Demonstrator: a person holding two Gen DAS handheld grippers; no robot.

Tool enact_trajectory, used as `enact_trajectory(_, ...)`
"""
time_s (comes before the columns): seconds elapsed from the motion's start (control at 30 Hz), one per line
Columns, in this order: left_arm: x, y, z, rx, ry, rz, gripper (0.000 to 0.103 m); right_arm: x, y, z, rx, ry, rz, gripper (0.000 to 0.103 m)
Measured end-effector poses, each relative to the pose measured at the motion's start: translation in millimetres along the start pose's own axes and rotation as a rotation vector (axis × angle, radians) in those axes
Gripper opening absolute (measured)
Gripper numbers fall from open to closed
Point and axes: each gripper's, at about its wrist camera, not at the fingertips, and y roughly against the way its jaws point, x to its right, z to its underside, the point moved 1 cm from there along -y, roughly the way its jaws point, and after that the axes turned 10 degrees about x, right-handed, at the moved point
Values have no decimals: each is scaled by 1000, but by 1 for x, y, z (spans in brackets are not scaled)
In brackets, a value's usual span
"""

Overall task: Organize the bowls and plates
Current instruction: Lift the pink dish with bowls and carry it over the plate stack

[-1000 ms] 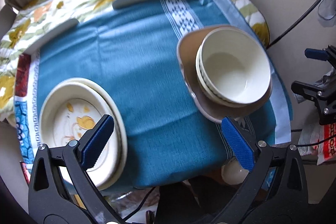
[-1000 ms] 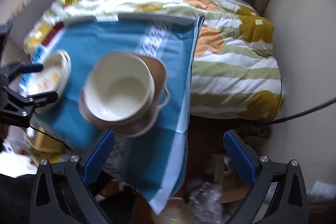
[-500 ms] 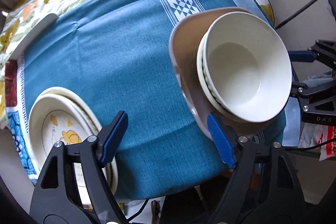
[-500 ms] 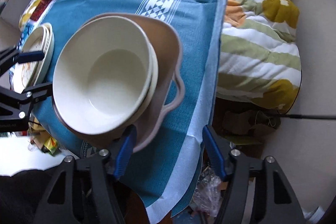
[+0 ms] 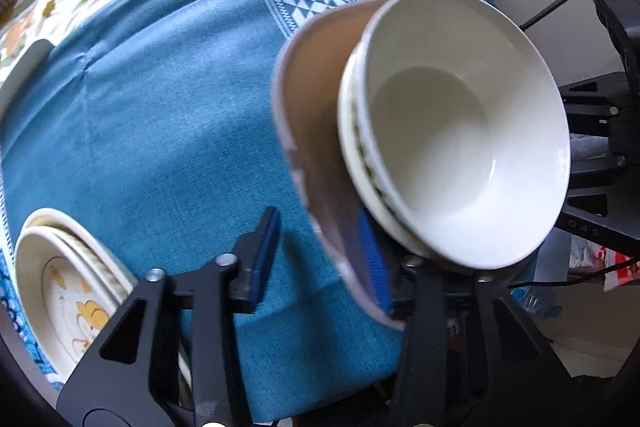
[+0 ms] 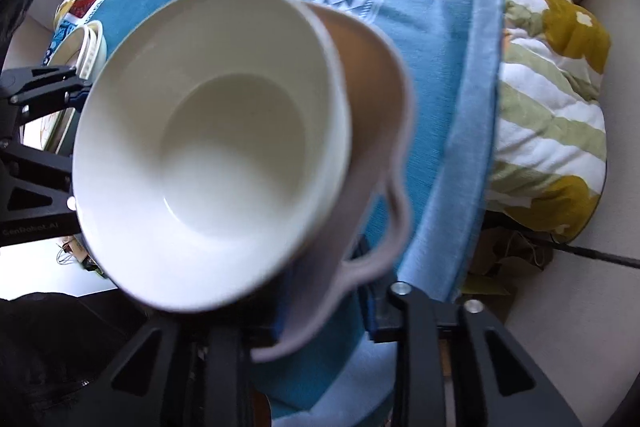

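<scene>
Sorting is well advanced, as far as can be judged: the white bowls (image 5: 460,155) are nested together inside the brown dish (image 5: 316,107) on the right of the blue cloth (image 5: 160,99), and the plates (image 5: 60,287) sit in their own stack at the left near corner of the bench. What appears left is to place the dish-and-bowl stack where it belongs — no destination is visible. Left tongs (image 5: 320,255): partly closed, one pad under the dish's near rim and the other standing on the cloth side; a firm pinch cannot be confirmed. Right tongs (image 6: 324,303): straddling the dish's rim beside its looped handle (image 6: 384,227), pads close to either face; contact is too blurred to settle, so I cannot tell whether they are clamped. Change from one second ago — both tongs were wide open and well back from the stack; they have since narrowed and closed in on the dish from opposite sides, and the dish now fills each view, seemingly tilted or lifting.
</scene>
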Motion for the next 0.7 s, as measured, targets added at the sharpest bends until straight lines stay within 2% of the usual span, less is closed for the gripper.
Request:
enact_trajectory(0.1, 8, -6, -1, 7, -27, 41, 11, -2, 0, 1, 33, -2, -18, 13)
enact_trajectory(0.33, 19, -7, 2, 37, -89, -6, 11, -7, 3, 3, 93, -6, -3, 13)
enact_trajectory(0.5, 12, 5, 9, 39, -49, -19, 10, -13, 5, -4, 106, 2, -7, 13)
enact_trajectory(0.7, -5, 44, 10, 107, -6, -64, 10, -28, 26, -20, 150, 56, -14, 13)
